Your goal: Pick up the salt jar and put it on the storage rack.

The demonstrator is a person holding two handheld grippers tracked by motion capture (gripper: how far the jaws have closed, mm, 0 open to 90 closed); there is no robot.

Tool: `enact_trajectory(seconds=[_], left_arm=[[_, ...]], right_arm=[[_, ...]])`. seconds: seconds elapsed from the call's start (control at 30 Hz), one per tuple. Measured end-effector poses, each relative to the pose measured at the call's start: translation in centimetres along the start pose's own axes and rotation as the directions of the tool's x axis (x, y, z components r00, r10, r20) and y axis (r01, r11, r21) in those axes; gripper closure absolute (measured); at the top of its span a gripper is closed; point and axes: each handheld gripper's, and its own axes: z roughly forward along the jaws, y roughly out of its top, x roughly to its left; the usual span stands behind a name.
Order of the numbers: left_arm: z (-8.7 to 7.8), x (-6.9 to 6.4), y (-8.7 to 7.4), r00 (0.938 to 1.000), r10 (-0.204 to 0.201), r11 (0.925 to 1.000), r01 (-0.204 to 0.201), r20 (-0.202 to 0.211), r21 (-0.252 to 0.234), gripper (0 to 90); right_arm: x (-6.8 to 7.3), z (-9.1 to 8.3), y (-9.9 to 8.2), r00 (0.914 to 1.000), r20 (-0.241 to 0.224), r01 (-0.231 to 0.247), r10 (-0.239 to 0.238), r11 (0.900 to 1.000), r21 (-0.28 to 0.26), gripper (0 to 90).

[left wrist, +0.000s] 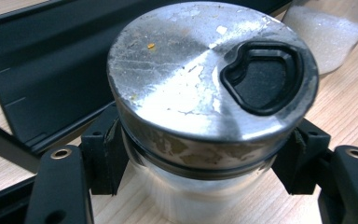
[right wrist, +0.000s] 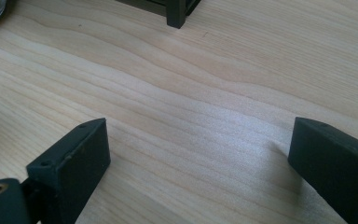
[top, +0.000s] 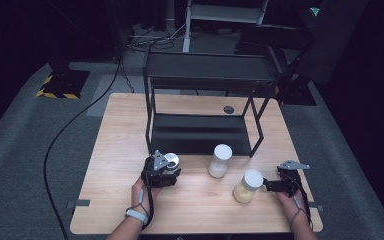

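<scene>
Jars stand in a loose row in front of the black rack (top: pixel 200 75) in the high view: a metal-lidded jar (top: pixel 170 161) at the rack's front left corner, inside the left gripper (top: pixel 164 167), a white-lidded jar (top: pixel 220 160) and a yellow-filled jar (top: pixel 246 186); the right gripper (top: pixel 272 185) waits just beside the last.

Left gripper view: jaws clamp the glass beneath the metal-lidded jar's rim, likely to lift it onto the rack.

Right gripper view: jaws stand apart over bare table (right wrist: pixel 205 84), free to reach.
</scene>
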Motion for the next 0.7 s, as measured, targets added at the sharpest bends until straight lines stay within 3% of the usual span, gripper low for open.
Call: enact_trajectory(seconds=[0.2,0.4,0.7], left_arm=[[-0.6,0.2,1.0,0.9999,-0.012,0.9999,0.012,-0.003,0.011,30.5],[-1.6,0.5,3.0,0.9998,0.002,1.0000,-0.002,-0.018,-0.004,30.5],[-1.6,1.6,5.3,0.9997,-0.004,0.9999,0.004,-0.026,-0.012,30.5]], right_arm=[[0.0,0.0,0.0,1.0000,0.001,0.001,-0.001,1.0000,-0.001,5.3],[0.0,0.0,0.0,1.0000,0.001,0.001,-0.001,1.0000,-0.001,5.4],[-0.1,0.0,0.0,0.9999,-0.008,0.009,-0.009,1.0000,0.000,5.4]])
